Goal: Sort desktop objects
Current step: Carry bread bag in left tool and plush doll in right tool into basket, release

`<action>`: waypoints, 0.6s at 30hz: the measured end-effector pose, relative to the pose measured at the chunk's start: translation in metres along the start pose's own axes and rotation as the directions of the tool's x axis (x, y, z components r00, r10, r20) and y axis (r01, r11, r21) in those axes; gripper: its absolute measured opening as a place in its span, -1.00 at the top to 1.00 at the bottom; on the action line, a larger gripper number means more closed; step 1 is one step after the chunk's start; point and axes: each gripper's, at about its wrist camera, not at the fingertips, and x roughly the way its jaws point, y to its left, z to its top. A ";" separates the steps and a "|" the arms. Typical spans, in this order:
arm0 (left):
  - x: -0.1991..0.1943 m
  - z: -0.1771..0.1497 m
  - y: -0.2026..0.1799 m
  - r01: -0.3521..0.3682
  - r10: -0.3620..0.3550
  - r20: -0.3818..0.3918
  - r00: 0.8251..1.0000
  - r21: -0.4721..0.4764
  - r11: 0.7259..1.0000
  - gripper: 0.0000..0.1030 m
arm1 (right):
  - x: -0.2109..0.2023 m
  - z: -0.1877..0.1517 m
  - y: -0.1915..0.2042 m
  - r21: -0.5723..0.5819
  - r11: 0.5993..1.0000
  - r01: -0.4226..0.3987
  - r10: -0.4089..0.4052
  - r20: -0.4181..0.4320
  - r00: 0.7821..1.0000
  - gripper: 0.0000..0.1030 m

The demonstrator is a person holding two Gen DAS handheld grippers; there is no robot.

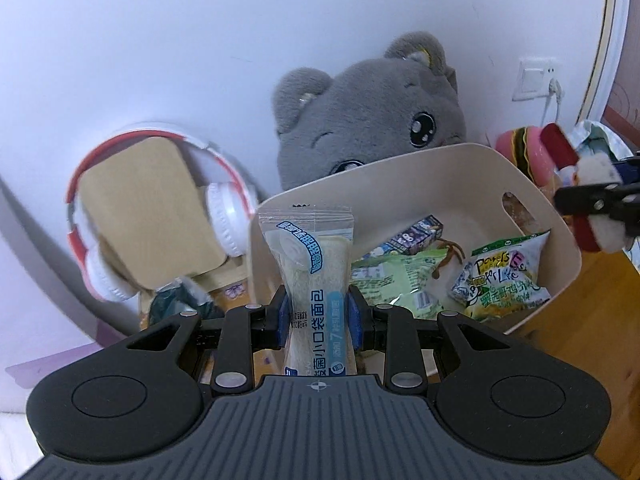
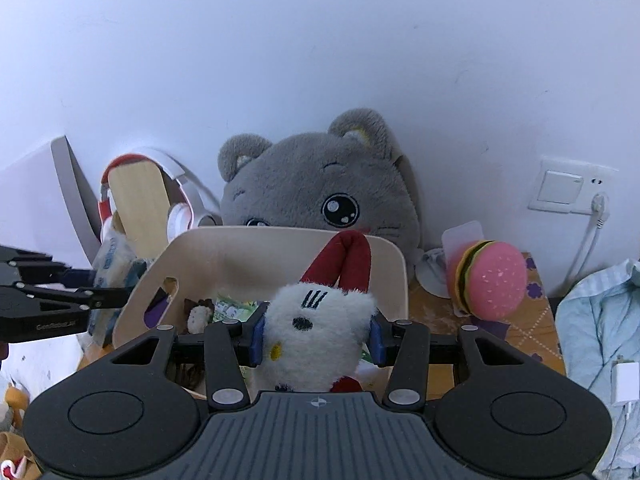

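Observation:
My left gripper (image 1: 318, 314) is shut on a clear wrapped bread packet (image 1: 312, 276) with blue print, held upright at the near left rim of the cream bin (image 1: 404, 172). My right gripper (image 2: 318, 340) is shut on a white plush toy with a red bow (image 2: 320, 320), held over the near edge of the same bin (image 2: 280, 236). Inside the bin lie green snack bags (image 1: 504, 284) and a small purple box (image 1: 416, 236). The right gripper with its plush also shows at the right edge of the left wrist view (image 1: 592, 216).
A big grey plush cat (image 1: 372, 112) leans on the white wall behind the bin. Red and white headphones on a wooden stand (image 1: 152, 208) are at the left. A pink burger toy (image 2: 492, 280) sits on the wooden desk (image 2: 440, 308) at the right, below a wall socket (image 2: 568, 188).

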 end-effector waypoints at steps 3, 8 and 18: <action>0.014 0.005 -0.007 0.009 -0.009 -0.015 1.000 0.019 1.000 0.43 | 0.017 -0.001 0.005 -0.010 1.000 0.009 -0.009 -0.027 1.000 0.13; 0.034 0.009 -0.021 0.027 -0.026 -0.042 0.999 0.026 0.999 0.43 | 0.039 -0.003 0.009 -0.003 1.000 0.018 -0.018 -0.064 0.998 0.13; 0.067 0.003 -0.037 0.036 -0.031 -0.122 0.992 0.040 0.999 0.43 | 0.077 -0.014 0.013 -0.008 0.999 0.044 -0.044 -0.149 0.988 0.14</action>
